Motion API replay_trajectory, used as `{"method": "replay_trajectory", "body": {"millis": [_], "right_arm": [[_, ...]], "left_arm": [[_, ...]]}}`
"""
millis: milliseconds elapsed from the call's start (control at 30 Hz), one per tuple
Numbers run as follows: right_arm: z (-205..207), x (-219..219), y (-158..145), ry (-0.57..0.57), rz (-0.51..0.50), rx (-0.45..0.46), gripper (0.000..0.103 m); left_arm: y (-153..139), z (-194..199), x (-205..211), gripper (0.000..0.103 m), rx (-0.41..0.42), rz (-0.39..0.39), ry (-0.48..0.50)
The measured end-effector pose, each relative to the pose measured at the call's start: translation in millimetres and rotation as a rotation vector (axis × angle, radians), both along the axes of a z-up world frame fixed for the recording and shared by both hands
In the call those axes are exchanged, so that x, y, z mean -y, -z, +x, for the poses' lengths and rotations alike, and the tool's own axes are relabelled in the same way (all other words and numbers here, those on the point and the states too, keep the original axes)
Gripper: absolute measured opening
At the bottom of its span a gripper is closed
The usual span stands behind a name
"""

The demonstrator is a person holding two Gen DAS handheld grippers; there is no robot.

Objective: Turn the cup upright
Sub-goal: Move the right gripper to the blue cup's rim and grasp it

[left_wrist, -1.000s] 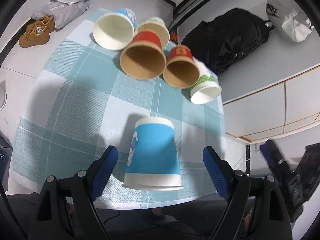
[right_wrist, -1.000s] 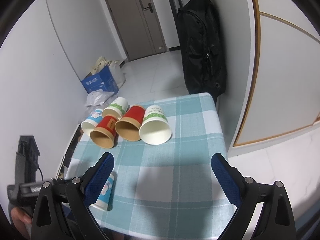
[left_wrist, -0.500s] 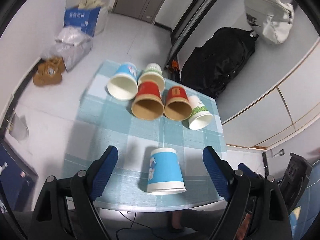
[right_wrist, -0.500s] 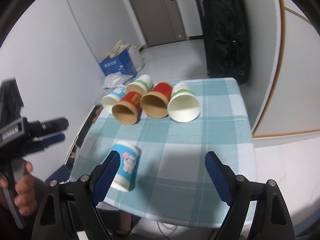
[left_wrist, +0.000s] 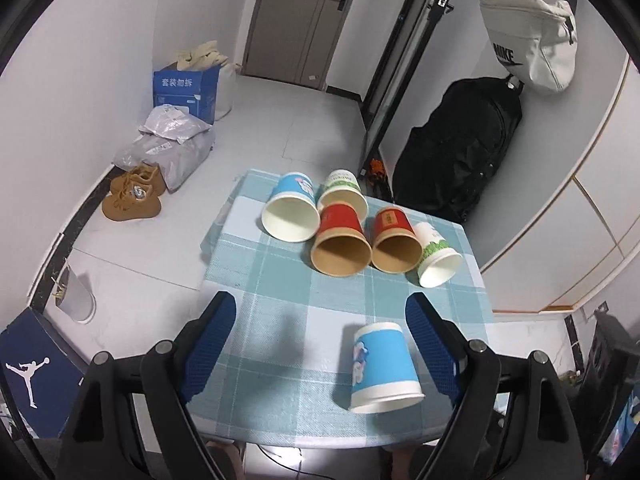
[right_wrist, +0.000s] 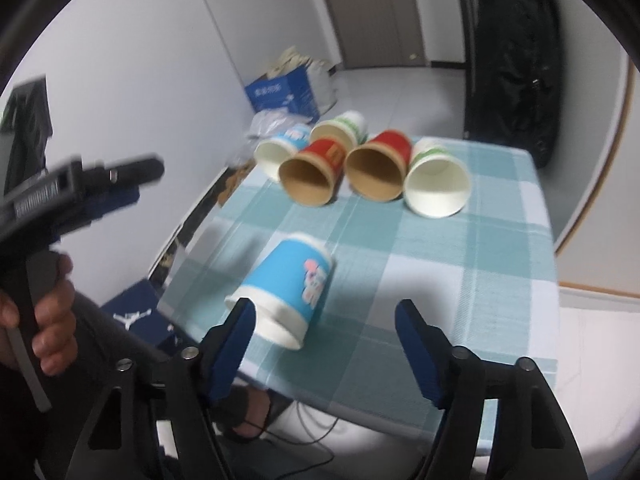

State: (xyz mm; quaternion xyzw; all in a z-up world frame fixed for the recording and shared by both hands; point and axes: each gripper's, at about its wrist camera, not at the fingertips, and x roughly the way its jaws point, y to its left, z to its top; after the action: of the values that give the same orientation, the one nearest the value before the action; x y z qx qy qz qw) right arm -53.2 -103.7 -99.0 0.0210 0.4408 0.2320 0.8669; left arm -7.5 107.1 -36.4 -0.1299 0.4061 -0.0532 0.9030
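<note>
Right claw [right_wrist: 325, 346] gapes wide, empty — blue cup [right_wrist: 286, 292] stands mouth-down ahead-left; a clumsy nudge could topple it off the table [right_wrist: 460, 264].

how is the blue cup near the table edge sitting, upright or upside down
Upside down. The blue cup stands on its wide mouth with the narrower closed base on top, apart from the cups lying on their sides; neither tongs touches it.

Lone cup [left_wrist: 383, 366] stands rim-down near front edge of tabletop [left_wrist: 280, 344], right of centre. Row of 5 cups [left_wrist: 352, 224] lying on sides at back. Box [left_wrist: 186, 94] + shoes [left_wrist: 134, 198] on floor, left. Backpack [left_wrist: 456, 148] behind-right.
</note>
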Motion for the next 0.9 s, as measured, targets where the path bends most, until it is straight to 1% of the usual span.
{"method": "replay_trajectory", "body": {"millis": [133,200,333,567,633,800,833,900], "right_arm": [[1.0,-10.7,7.5,-0.041,-0.011,-0.017,0.070],[0.6,-15.2,9.9,-0.060,-0.016,-0.026,0.065],[-0.8,-25.3,17.7,-0.090,-0.041,-0.044,0.064],[-1.7,-40.7,24.5,-0.114,-0.081,-0.031,0.063],[1.1,-44.3,30.0,-0.112,-0.091,-0.048,0.063],[6.4,-50.9,38.8,-0.081,-0.142,-0.051,0.050],[6.1,-52.5,39.4,-0.075,-0.160,-0.038,0.049],[7.1,-54.0,40.1,-0.070,-0.179,-0.025,0.042]], "left_arm": [[0.1,-0.6,-2.4,0.084,-0.003,-0.019,0.003],[0.1,-0.9,-2.9,0.084,-0.008,-0.027,0.009],[-0.2,-2.0,-5.6,0.084,-0.016,-0.039,0.011],[-3.5,-3.2,-3.3,0.084,-0.001,-0.010,0.011],[-3.2,-3.7,-4.6,0.084,0.000,-0.005,0.010],[-3.6,-5.5,-5.2,0.084,0.020,0.033,-0.002],[-3.0,-5.0,-5.5,0.084,0.019,0.032,0.000],[-2.2,-4.5,-6.0,0.084,0.016,0.025,0.004]]}}
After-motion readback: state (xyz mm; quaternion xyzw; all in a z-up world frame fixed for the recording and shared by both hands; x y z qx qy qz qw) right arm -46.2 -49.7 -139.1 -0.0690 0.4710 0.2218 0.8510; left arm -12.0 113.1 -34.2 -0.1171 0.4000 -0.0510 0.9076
